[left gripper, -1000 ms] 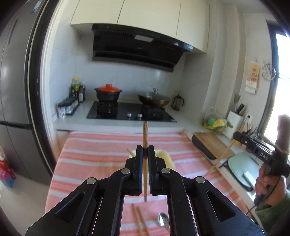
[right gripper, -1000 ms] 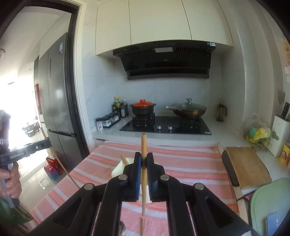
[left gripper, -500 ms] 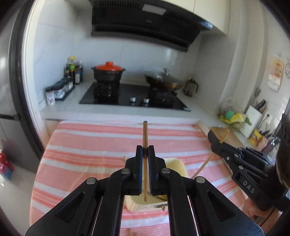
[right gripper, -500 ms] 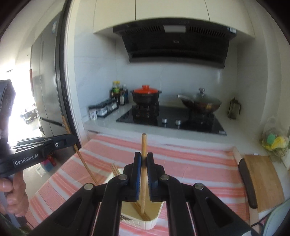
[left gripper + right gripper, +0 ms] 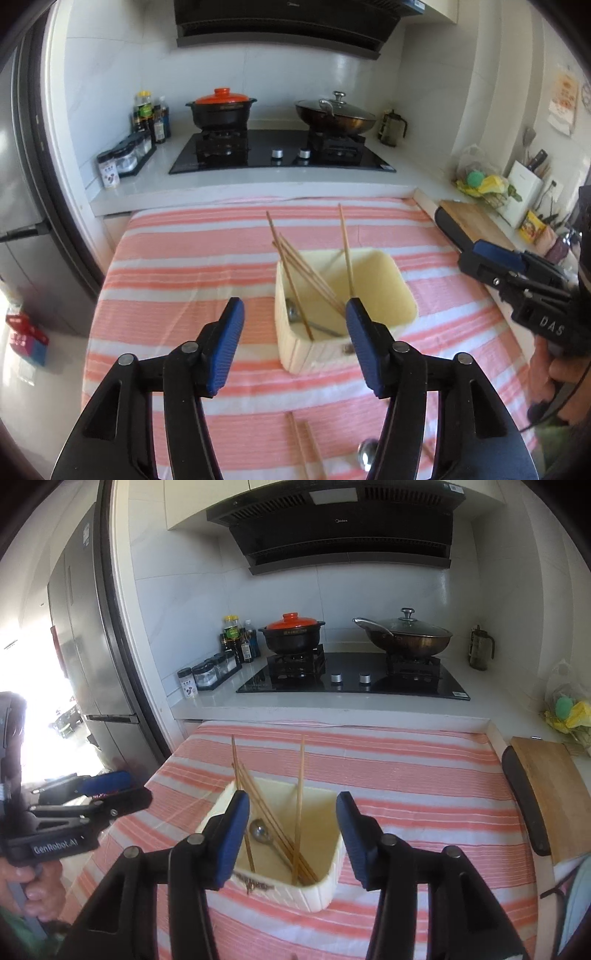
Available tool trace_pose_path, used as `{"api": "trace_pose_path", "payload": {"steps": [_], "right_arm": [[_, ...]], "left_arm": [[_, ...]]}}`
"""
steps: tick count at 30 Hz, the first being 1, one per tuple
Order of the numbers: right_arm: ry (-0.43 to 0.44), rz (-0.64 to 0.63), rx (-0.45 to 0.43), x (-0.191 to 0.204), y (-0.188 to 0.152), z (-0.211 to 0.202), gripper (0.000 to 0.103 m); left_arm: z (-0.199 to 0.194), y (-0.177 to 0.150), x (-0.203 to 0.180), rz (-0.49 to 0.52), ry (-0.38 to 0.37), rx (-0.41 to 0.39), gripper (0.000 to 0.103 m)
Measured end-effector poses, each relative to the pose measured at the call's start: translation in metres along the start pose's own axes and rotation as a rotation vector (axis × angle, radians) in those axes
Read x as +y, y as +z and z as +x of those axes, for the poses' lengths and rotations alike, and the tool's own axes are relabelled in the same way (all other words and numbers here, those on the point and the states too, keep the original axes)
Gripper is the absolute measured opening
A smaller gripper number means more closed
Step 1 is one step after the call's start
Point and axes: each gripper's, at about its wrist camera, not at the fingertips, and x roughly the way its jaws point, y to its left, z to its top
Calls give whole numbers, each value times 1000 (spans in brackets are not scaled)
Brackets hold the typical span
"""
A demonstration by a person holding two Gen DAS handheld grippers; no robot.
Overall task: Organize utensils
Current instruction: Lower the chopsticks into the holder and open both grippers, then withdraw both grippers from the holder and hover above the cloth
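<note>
Both grippers hang above the pale yellow rectangular plastic box [image 5: 391,291], which stands on the pink and white striped tablecloth [image 5: 192,258]. The left gripper [image 5: 293,347] has its jaws wide apart and holds nothing. The right gripper [image 5: 291,834] is also spread wide and empty. Inside the box, several thin wooden chopsticks [image 5: 300,775] lean against the walls, and a small metal spoon [image 5: 259,832] lies on the bottom. Two more wooden chopsticks [image 5: 306,446] and a second metal spoon [image 5: 365,452] lie on the cloth near the box, on its near side.
</note>
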Motion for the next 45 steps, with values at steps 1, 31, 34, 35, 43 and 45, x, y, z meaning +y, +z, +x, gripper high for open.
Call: {"api": "trace_pose_path", "payload": {"steps": [1, 31, 34, 35, 43, 45], "right_arm": [[-6, -12, 11, -2, -9, -12, 50], [-295, 170, 261, -109, -278, -43, 77], [-333, 127, 280, -102, -278, -39, 79], [-339, 126, 282, -102, -278, -38, 80], [-331, 144, 281, -106, -279, -40, 84], [-332, 143, 281, -105, -279, -40, 84]], "left_arm": [[-9, -12, 3, 17, 0, 20, 67], [24, -261, 52, -60, 237, 151, 87], [27, -262, 61, -104, 222, 163, 93], [27, -262, 63, -115, 218, 165, 95], [28, -261, 61, -115, 223, 168, 97], [29, -261, 62, -119, 223, 169, 98]]}}
